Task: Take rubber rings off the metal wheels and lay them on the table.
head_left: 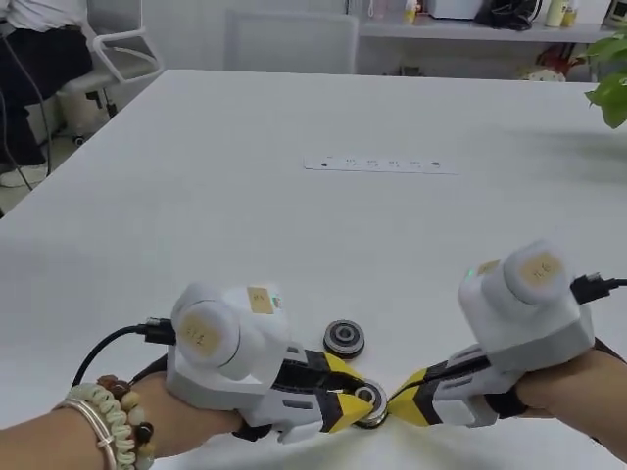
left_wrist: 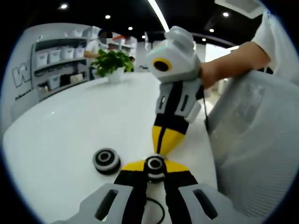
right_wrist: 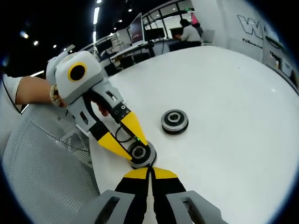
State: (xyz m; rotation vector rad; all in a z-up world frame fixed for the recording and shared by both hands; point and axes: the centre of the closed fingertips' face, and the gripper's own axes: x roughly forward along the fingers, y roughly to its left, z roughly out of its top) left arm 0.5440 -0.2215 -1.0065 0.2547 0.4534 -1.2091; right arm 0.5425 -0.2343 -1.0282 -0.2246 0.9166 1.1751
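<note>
A small metal wheel (head_left: 369,397) with a dark rubber rim is held near the table's front edge, my left gripper (head_left: 359,401) shut on it. In the left gripper view the wheel (left_wrist: 155,163) sits between my yellow-tipped jaws. My right gripper (head_left: 396,402) faces it from the right, jaws pressed together, tips touching the wheel's rim (right_wrist: 141,153). Whether they pinch the rubber I cannot tell. A second wheel (head_left: 344,336) with its black ring on lies flat on the white table (head_left: 294,215), just beyond. A thin black loop (left_wrist: 158,211) shows under the left jaws.
A recessed socket strip (head_left: 377,164) lies mid-table. A potted plant (head_left: 612,83) stands at the far right edge. Office chairs (head_left: 118,49) and a seated person are past the far left corner. A mesh chair back (right_wrist: 46,172) is close behind the near table edge.
</note>
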